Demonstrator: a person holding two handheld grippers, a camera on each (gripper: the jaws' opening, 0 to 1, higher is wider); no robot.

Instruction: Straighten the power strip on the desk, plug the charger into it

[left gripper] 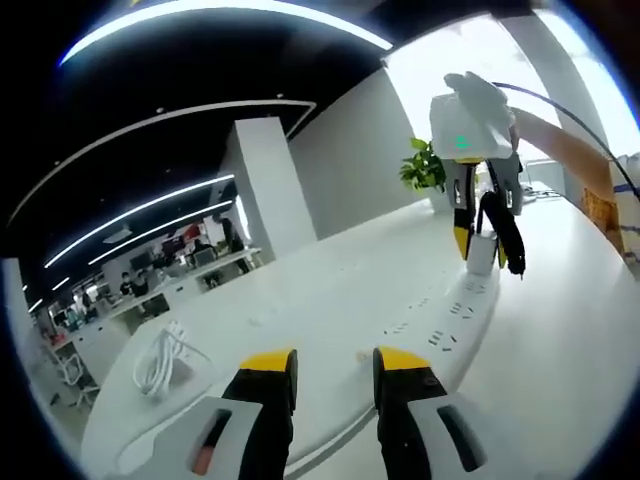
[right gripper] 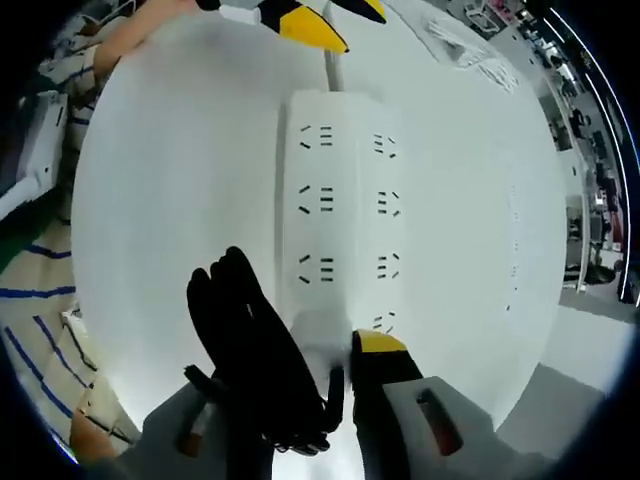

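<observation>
1. My right claw (right gripper: 340, 375) is pinching the white charger (right gripper: 318, 340), with its black cable (right gripper: 250, 340) bunched in loops against the left jaw. In the left gripper view I see this claw (left gripper: 487, 250) standing over the far end of the power strip (left gripper: 455, 320), the charger (left gripper: 482, 252) touching or just above the strip; I cannot tell which.
2. My left claw (left gripper: 335, 375) is spread and holds nothing, hovering near the strip's other end, low over the bench (left gripper: 300, 300).
3. In the right gripper view the power strip (right gripper: 345, 200) lies flat on the bench (right gripper: 180, 150), its socket rows running away from the camera and its cord leaving at the far end, near the left claw (right gripper: 320, 20).
4. I judge the charger a light, rigid block with smooth sides, best gripped across its flat faces as now. The strip looks light and slick-bottomed, so it may slide when I press in; I'd steady it with the left claw.
5. A coil of white cable (left gripper: 165, 360) lies apart.
</observation>
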